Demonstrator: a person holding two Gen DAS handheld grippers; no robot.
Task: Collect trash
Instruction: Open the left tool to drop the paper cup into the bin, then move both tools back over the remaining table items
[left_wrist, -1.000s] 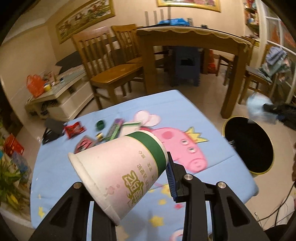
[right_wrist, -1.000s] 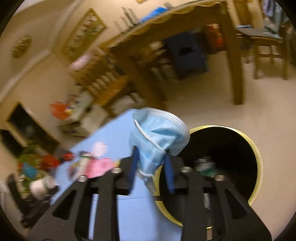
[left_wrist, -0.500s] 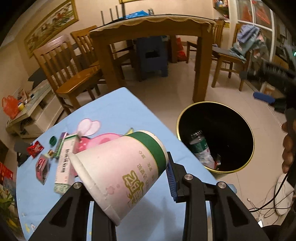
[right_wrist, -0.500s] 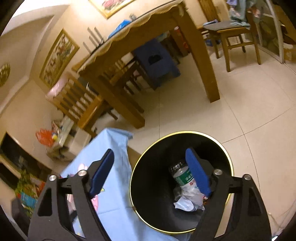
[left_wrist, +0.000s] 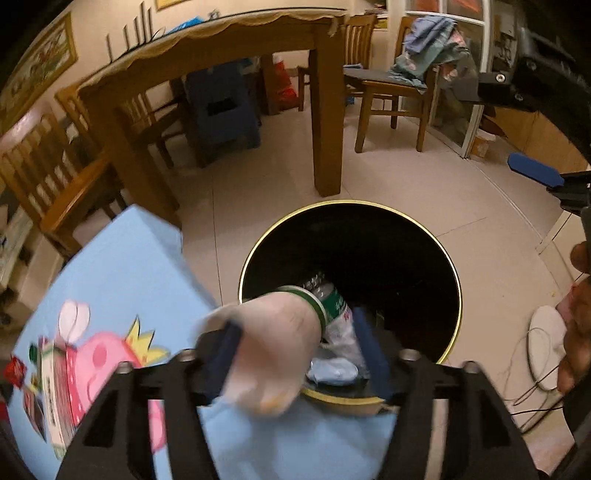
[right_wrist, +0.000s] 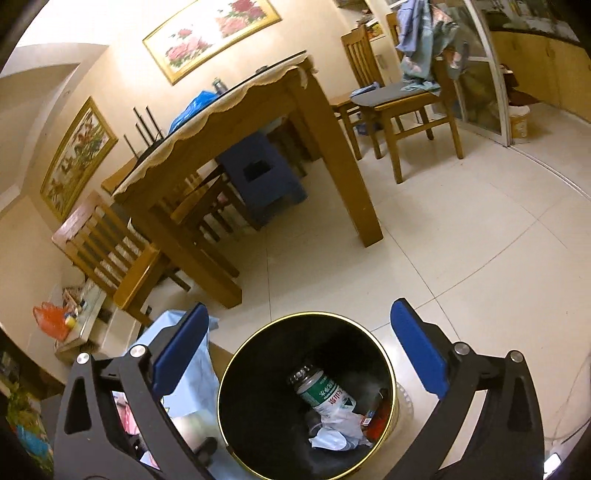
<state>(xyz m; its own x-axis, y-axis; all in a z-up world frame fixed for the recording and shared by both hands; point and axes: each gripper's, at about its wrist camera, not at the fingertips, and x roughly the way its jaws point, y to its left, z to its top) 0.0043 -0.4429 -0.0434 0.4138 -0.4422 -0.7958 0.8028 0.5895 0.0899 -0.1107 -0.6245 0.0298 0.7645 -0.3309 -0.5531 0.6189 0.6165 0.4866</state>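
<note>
My left gripper (left_wrist: 295, 332) hangs over the near rim of the black, gold-rimmed bin (left_wrist: 354, 202). Its jaws are opening; the blurred white paper cup with a green band (left_wrist: 273, 350) lies loose between them, clear of the right pad (left_wrist: 369, 350). Inside the bin are a plastic bottle (left_wrist: 334, 299) and a pale blue face mask (left_wrist: 332, 371). My right gripper (right_wrist: 299, 310) is above the bin (right_wrist: 306, 314) with its jaws still opening, wide apart and with nothing between them; the bottle (right_wrist: 323, 393) and mask (right_wrist: 328, 439) show below. Its blue pad (left_wrist: 535, 173) appears at the right edge.
The low table with a blue cartoon cloth (left_wrist: 122, 273) stands left of the bin and carries a box (left_wrist: 51, 387) and wrappers. Behind are a wooden dining table leg (left_wrist: 325, 125), chairs and a blue stool (left_wrist: 221, 107). A hand (left_wrist: 576, 332) and floor cables are at the right.
The left gripper swung from over the table to the bin and its jaws parted from the cup. The right gripper let the mask fall into the bin and spread wide.
</note>
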